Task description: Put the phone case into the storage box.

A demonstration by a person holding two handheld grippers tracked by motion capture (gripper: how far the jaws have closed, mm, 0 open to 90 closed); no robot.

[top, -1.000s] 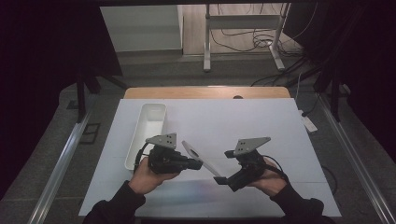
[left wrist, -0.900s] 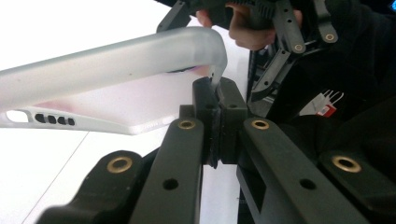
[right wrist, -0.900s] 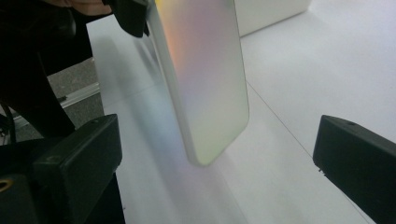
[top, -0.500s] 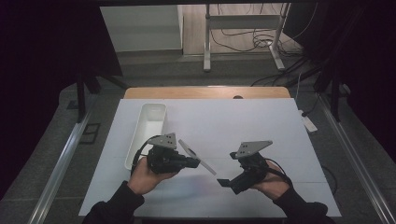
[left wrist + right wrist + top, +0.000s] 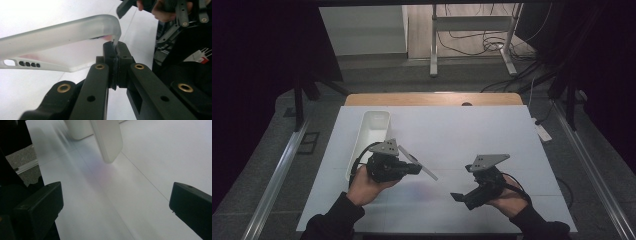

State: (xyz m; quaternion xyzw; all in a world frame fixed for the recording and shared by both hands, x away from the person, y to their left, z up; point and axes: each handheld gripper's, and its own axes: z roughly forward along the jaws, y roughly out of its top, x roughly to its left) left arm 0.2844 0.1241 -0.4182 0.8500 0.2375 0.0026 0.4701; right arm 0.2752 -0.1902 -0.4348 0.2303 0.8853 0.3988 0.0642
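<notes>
A frosted, translucent phone case (image 5: 419, 164) hangs in the air above the white table (image 5: 482, 130). My left gripper (image 5: 413, 169) is shut on one edge of it. In the left gripper view the two pads pinch the case's (image 5: 62, 42) rim at the left gripper's (image 5: 115, 53) tips, and the case reaches off to the left. My right gripper (image 5: 460, 196) stands open to the right of the case, apart from it. In the right gripper view the case's (image 5: 107, 137) rounded end hangs ahead of the right gripper's (image 5: 117, 198) wide-set jaws, with nothing between them.
A long white tray (image 5: 374, 127) lies on the table's left side, just behind my left hand; its corner (image 5: 78, 130) shows in the right gripper view. The table's wooden far edge (image 5: 432, 98) borders a floor with desk legs and cables.
My right gripper has drawn back from the case's free end, toward the lower right, and its jaws no longer touch it. The left gripper and the case have stayed put.
</notes>
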